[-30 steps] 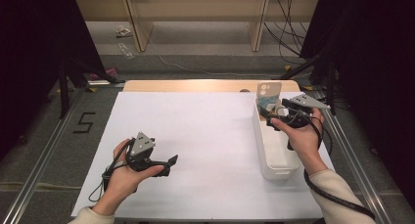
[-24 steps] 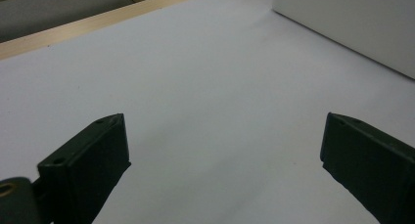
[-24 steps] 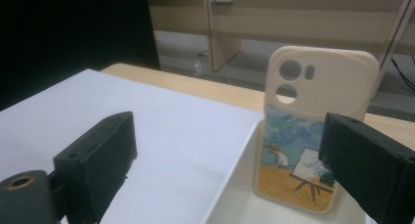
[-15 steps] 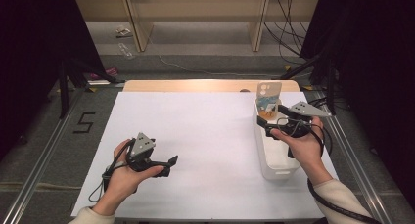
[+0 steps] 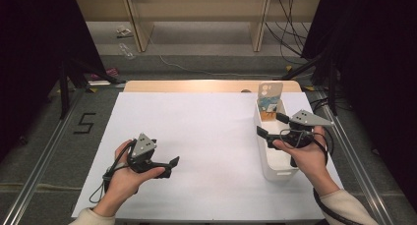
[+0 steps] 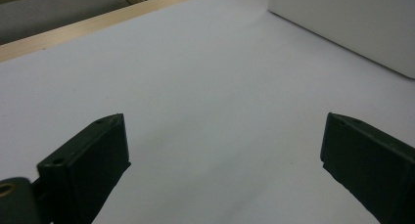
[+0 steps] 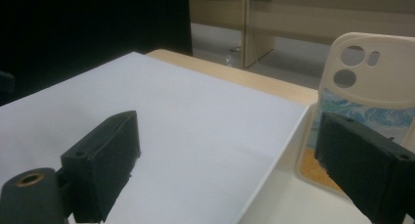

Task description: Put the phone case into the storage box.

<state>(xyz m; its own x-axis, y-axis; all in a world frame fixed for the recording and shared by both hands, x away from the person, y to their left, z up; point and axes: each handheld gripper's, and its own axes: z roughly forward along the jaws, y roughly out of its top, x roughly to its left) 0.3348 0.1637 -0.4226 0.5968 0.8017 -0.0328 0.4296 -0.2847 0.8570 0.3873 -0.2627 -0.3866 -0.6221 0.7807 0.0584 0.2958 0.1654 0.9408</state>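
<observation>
Right gripper [image 5: 269, 125]: jaws wide, nothing held, over white bin [image 5: 280, 172], near phone case [image 5: 270, 91].
Left gripper [image 5: 173, 166]: jaws wide, nothing held, above white sheet [image 5: 206, 126].

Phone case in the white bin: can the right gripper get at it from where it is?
Probably yes. The right gripper hangs open over the white bin, just short of the phone case, which stands upright at the far end with nothing between.

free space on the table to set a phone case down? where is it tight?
The white sheet is bare between the left gripper and the white bin, and up to the wooden edge. Tight only on the right, where the right gripper hangs open over the bin, near the phone cases.
</observation>
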